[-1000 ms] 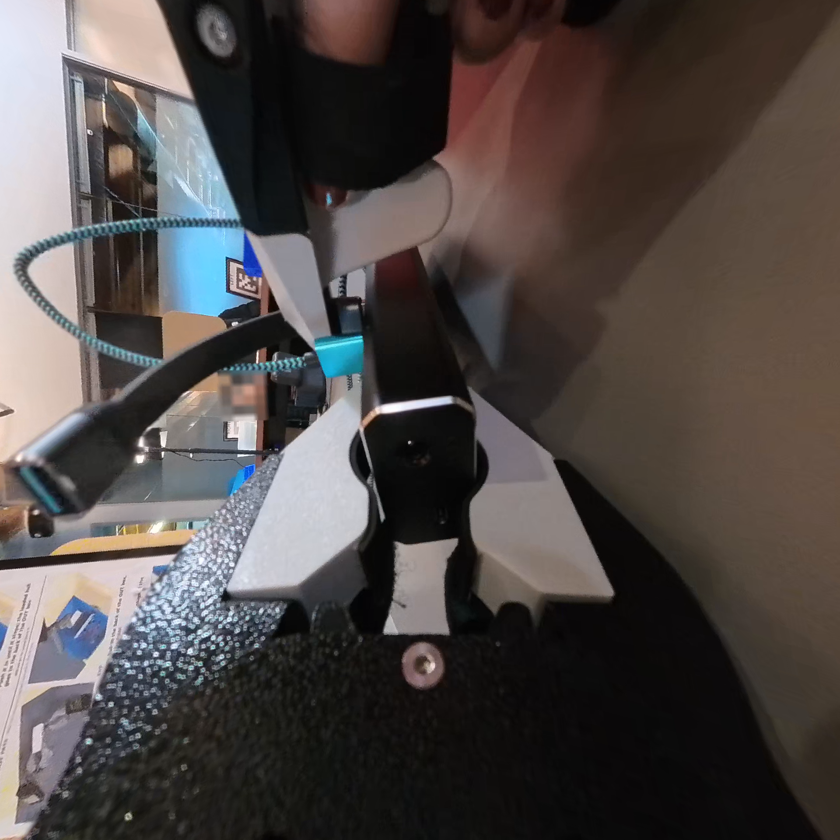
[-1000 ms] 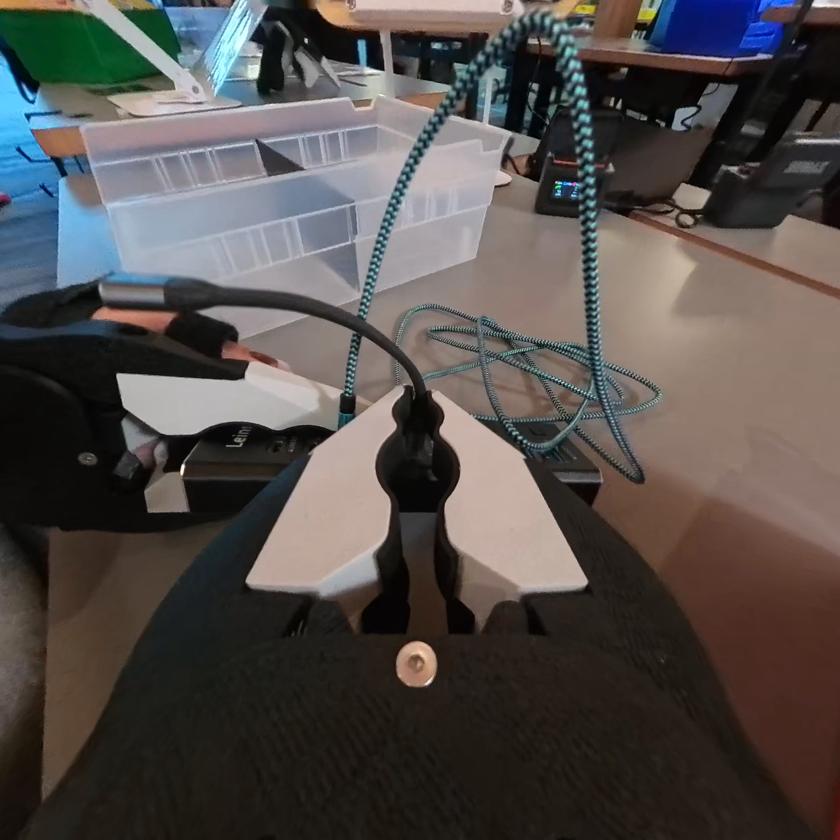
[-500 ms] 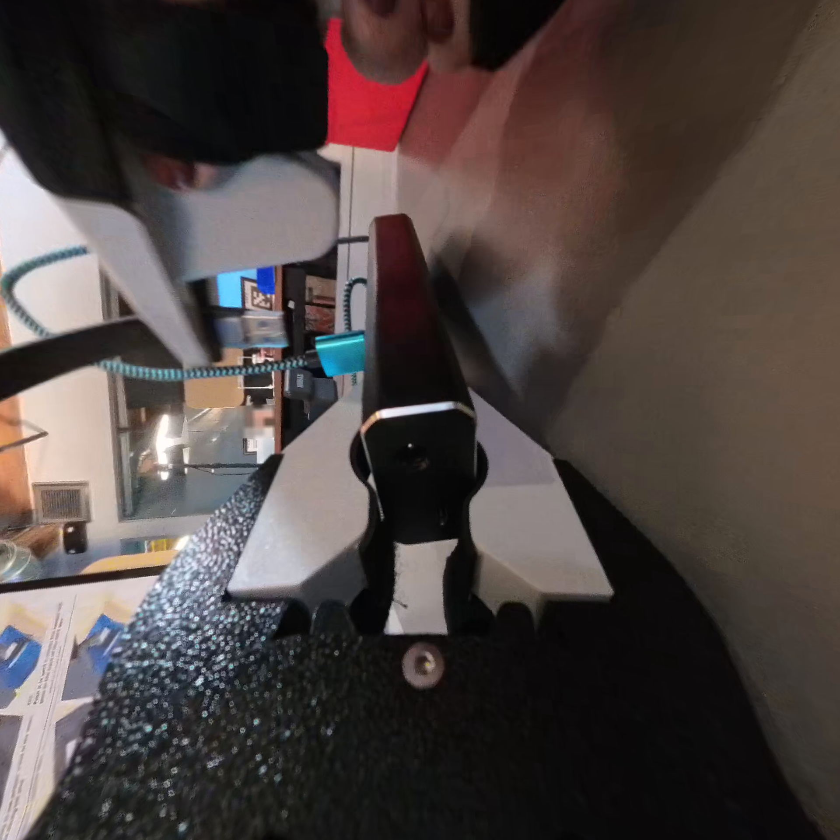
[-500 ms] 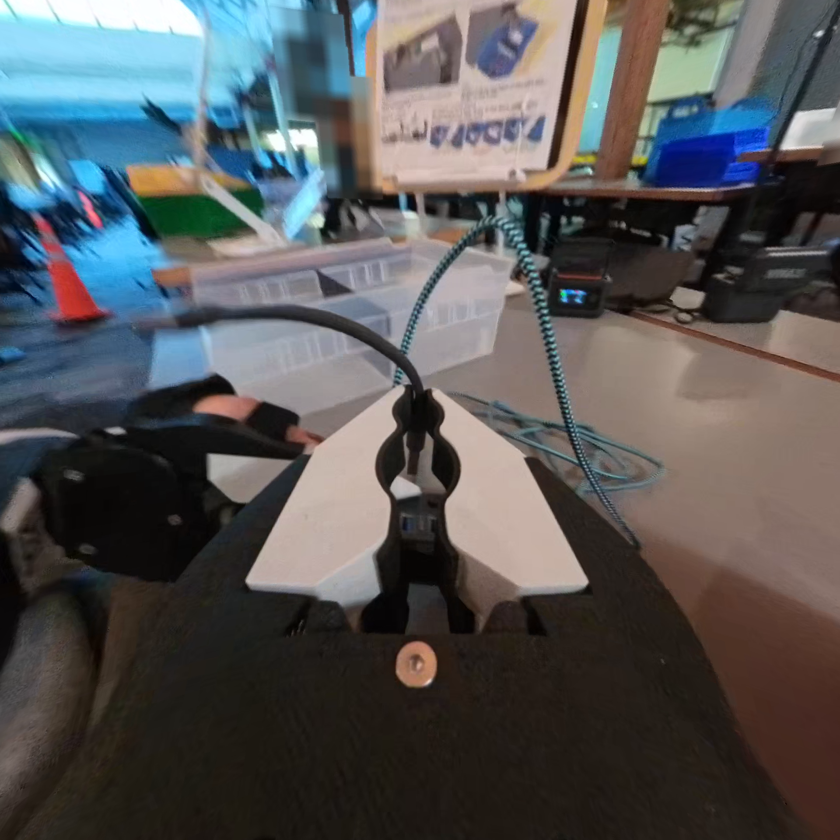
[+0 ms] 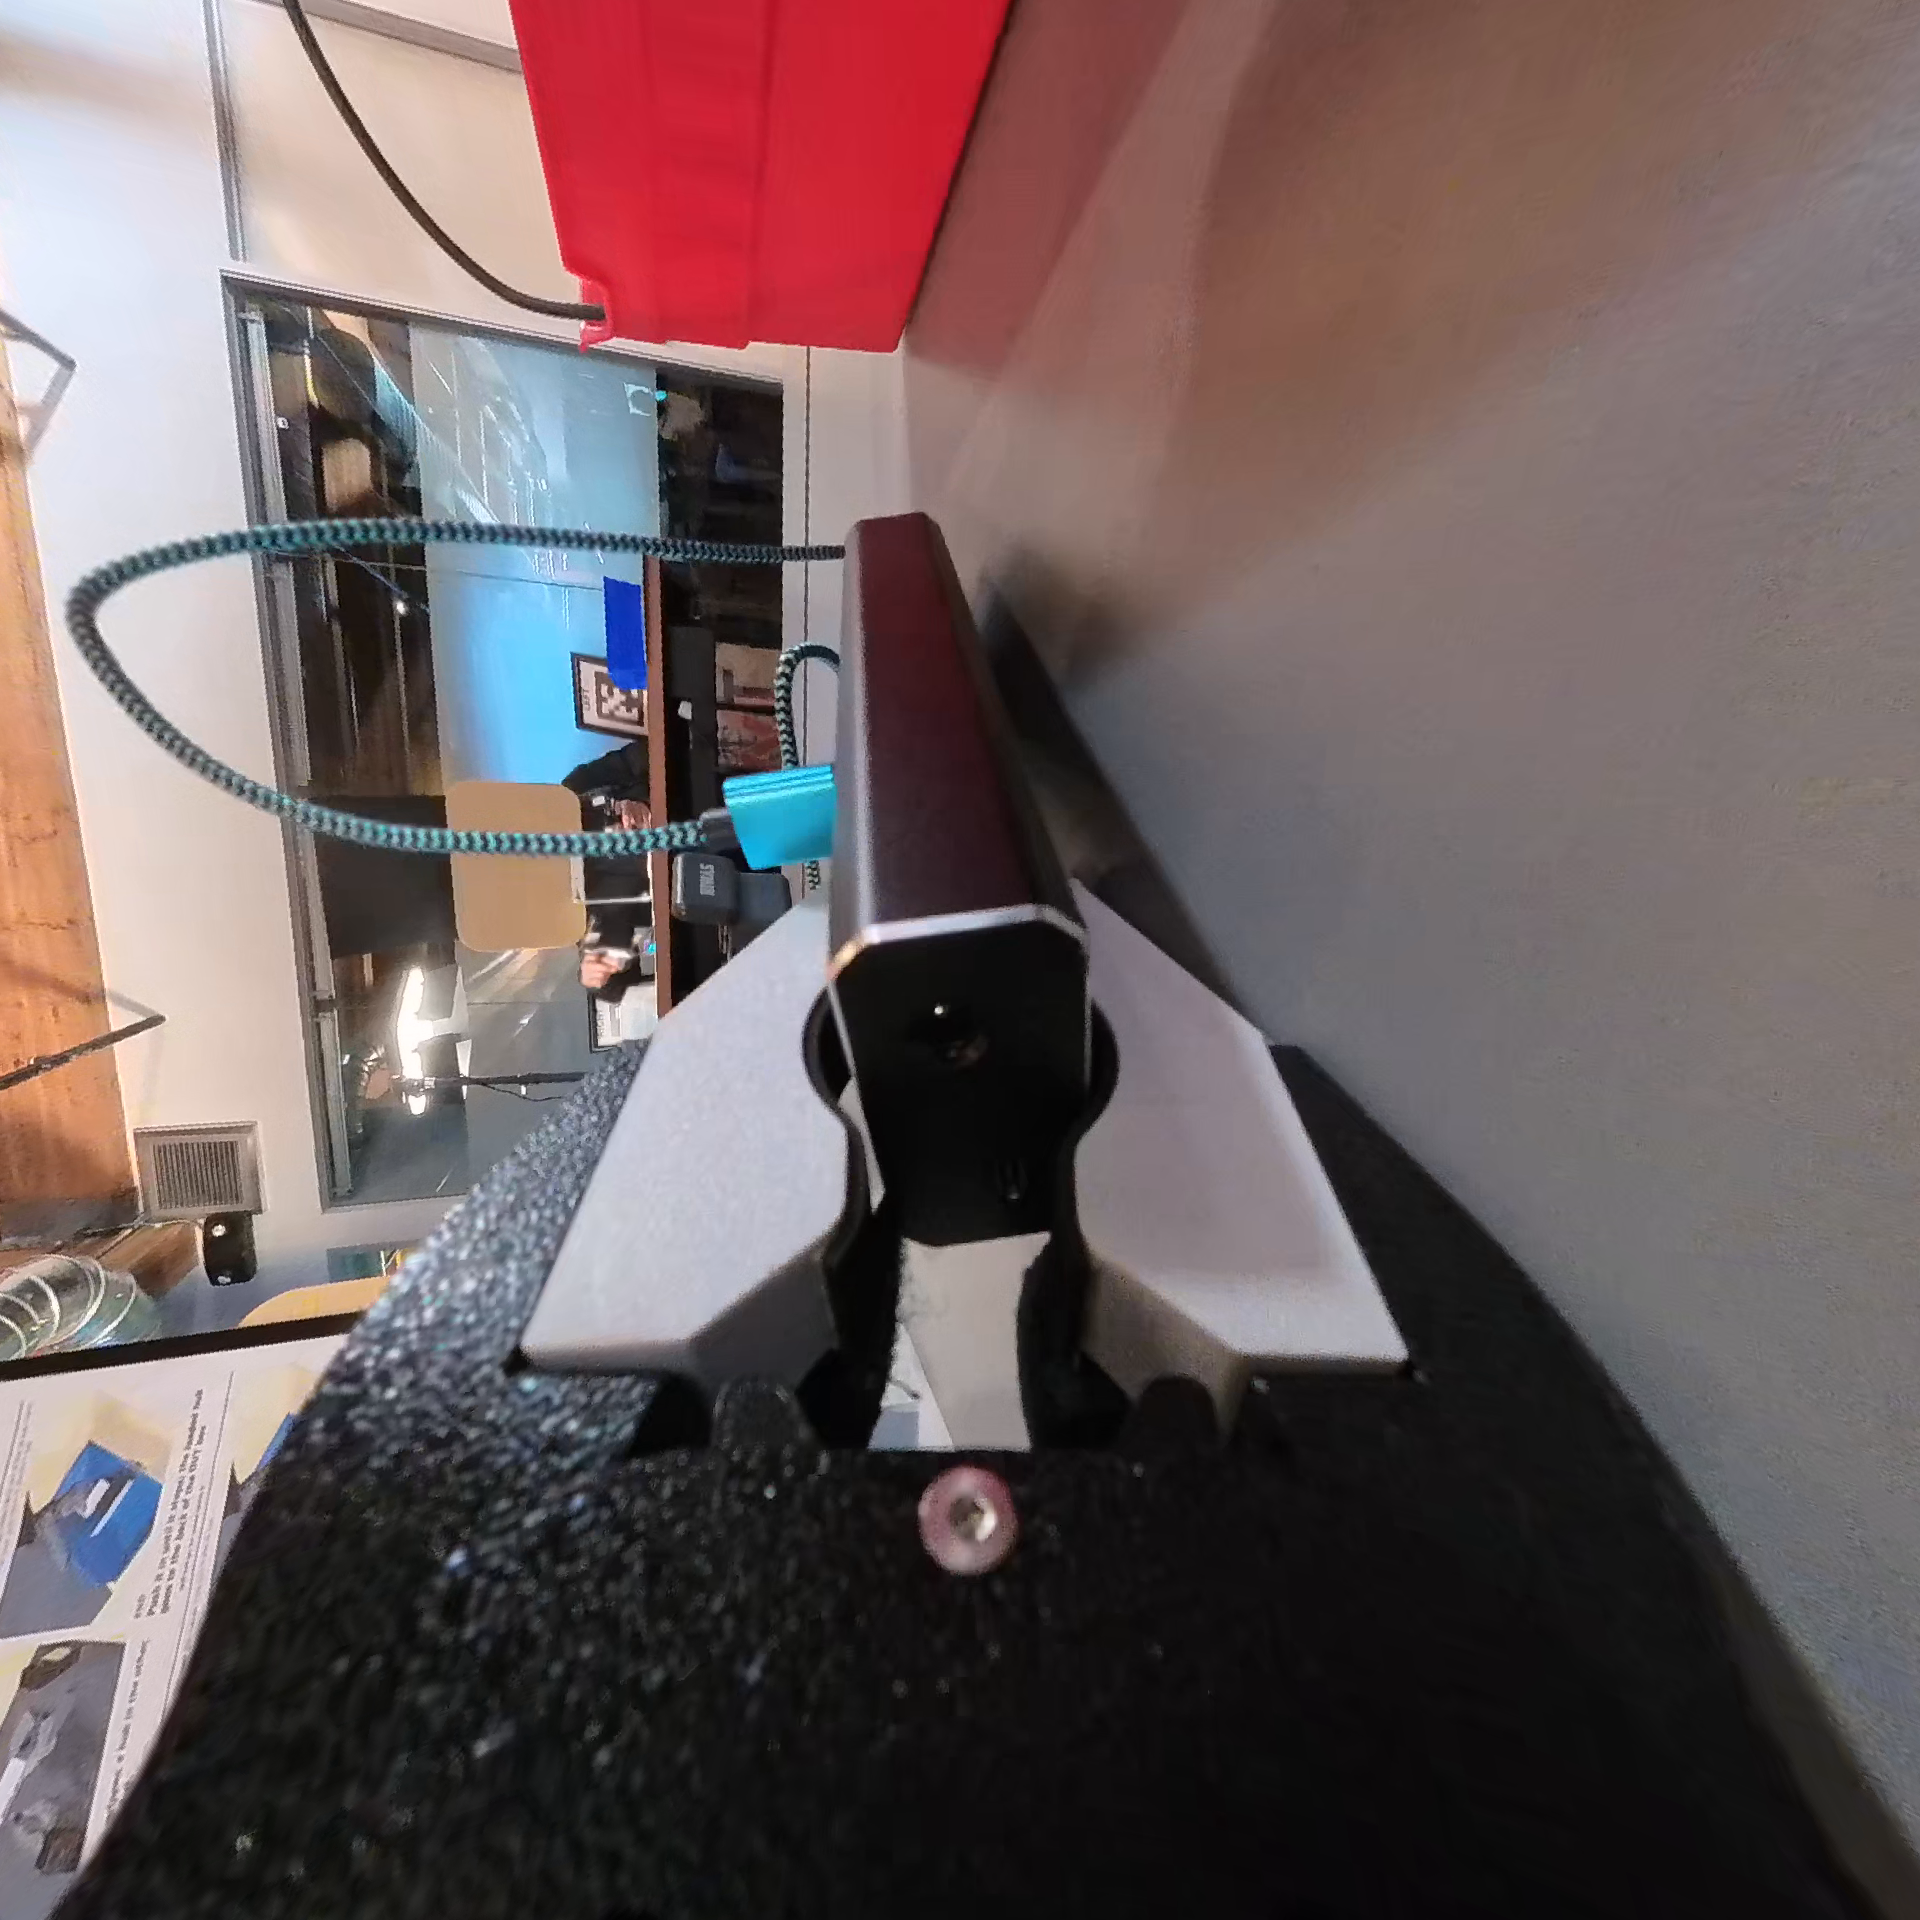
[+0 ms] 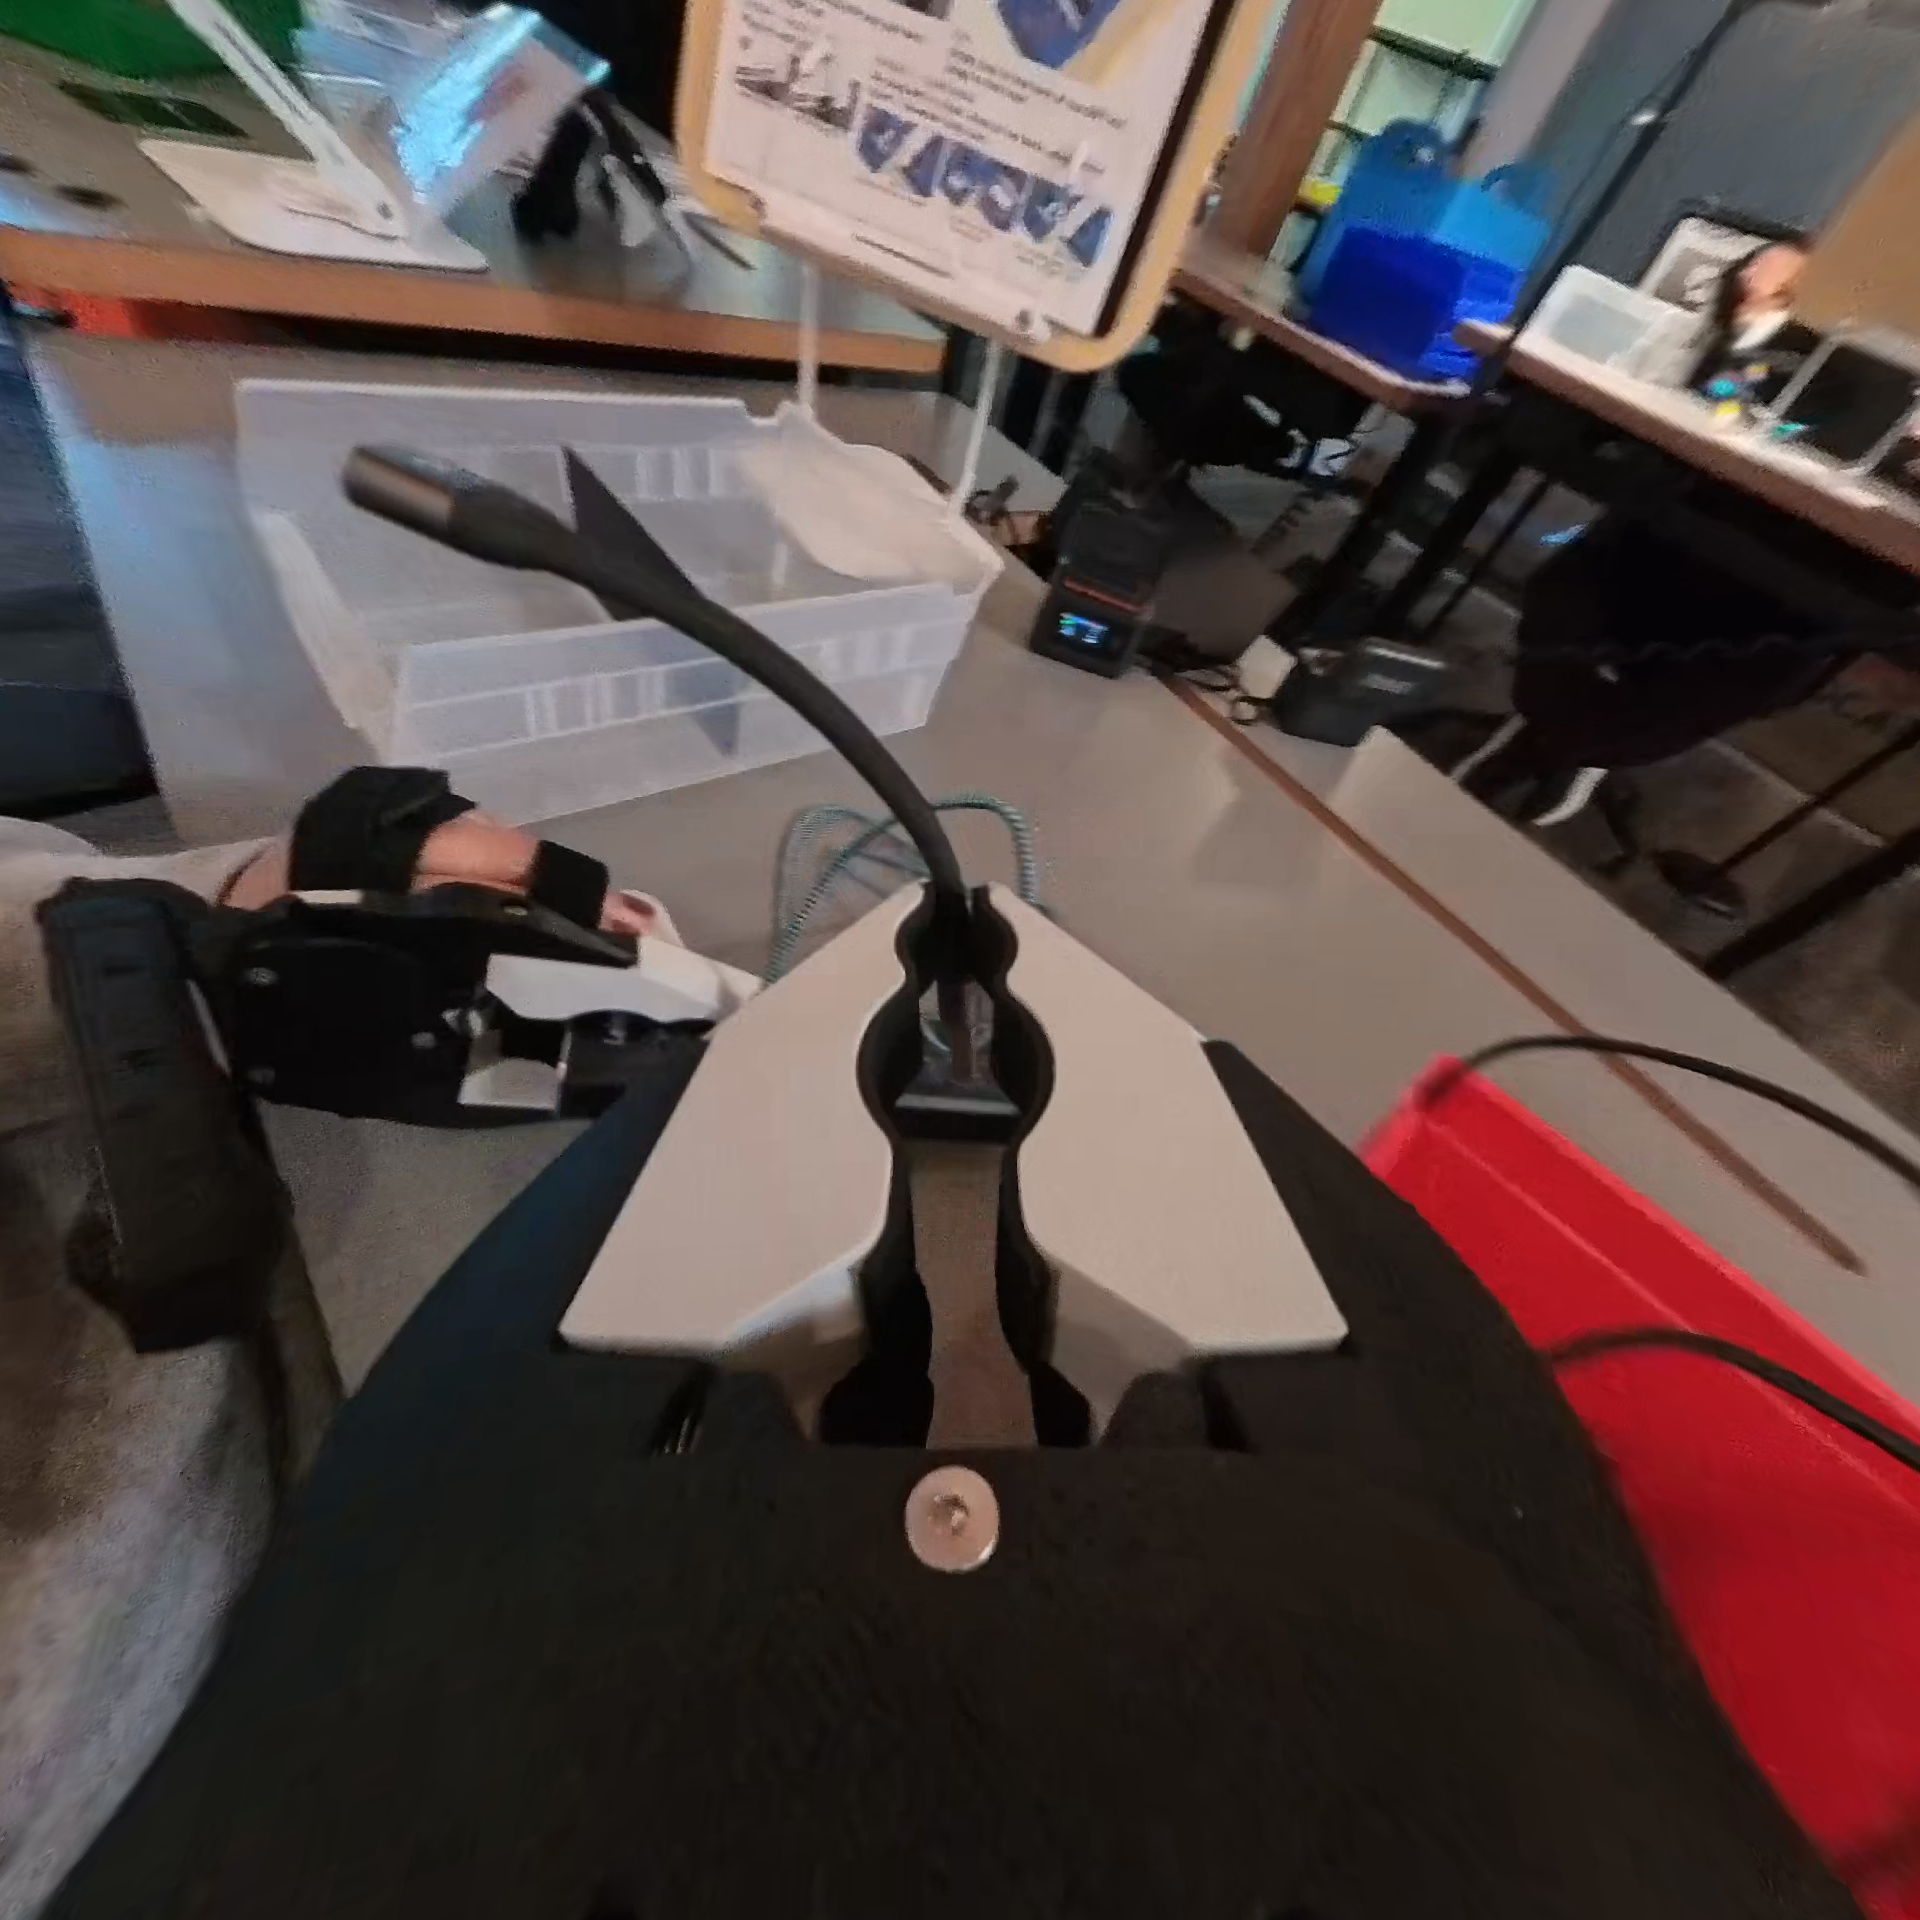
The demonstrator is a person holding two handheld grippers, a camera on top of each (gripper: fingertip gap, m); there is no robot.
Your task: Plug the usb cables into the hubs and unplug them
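Observation:
My left gripper (image 5: 951, 935) is shut on the end of a black USB hub (image 5: 925, 748) and holds it on edge just off the table (image 5: 1455, 675). A teal braided cable (image 5: 343, 821) is plugged into the hub's side by its teal connector (image 5: 781, 816). My right gripper (image 6: 961, 904) is shut on the plug end of a short black cable (image 6: 748, 665), clear of the hub. The cable arcs up to a free grey connector (image 6: 400, 483). The left gripper (image 6: 644, 1008) with the hub shows low at the left of the right wrist view.
A clear plastic divider bin (image 6: 644, 665) stands at the back of the table. A red bin (image 6: 1662, 1351) with a thin black wire is at the right; it also shows in the left wrist view (image 5: 748, 156). The teal cable's coil (image 6: 862, 842) lies behind my fingers. A sign on a stand (image 6: 935, 125) rises behind. The tips of one gripper are about 15 centimeters away from the tips of the other.
My right gripper has pulled the black cable's plug out of the hub and moved up and away to the right; it has left the left wrist view. The left gripper still holds the hub.

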